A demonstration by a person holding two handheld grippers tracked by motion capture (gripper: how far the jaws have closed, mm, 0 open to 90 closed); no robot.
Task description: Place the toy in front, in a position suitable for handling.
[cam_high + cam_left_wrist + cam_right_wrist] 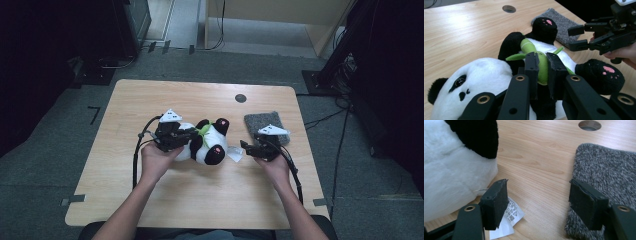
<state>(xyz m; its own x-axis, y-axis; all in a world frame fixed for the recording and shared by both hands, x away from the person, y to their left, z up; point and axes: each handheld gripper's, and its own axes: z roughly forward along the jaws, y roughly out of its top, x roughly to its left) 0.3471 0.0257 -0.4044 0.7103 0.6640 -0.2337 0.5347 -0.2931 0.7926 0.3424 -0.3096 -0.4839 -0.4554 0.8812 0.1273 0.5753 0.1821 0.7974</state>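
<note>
A black-and-white panda plush (212, 145) lies on its back mid-table, a green bamboo sprig (526, 46) on its belly. My left gripper (192, 135) is shut on that sprig; in the left gripper view its jaws (542, 60) pinch the green fabric (543, 70). My right gripper (246, 146) stands open just right of the panda, low over the table. In the right gripper view (539, 195) nothing lies between the pads; the panda's white sewn-in tag (509, 220) sits beside the left pad (496, 197), and the white body (449, 175) is at the left.
A grey knitted cloth (267, 125) lies flat right of the panda, under and behind the right gripper, also in the right gripper view (609, 170). A round cable hole (240, 98) is at the table's far side. Bare wood (200, 195) stretches toward the near edge.
</note>
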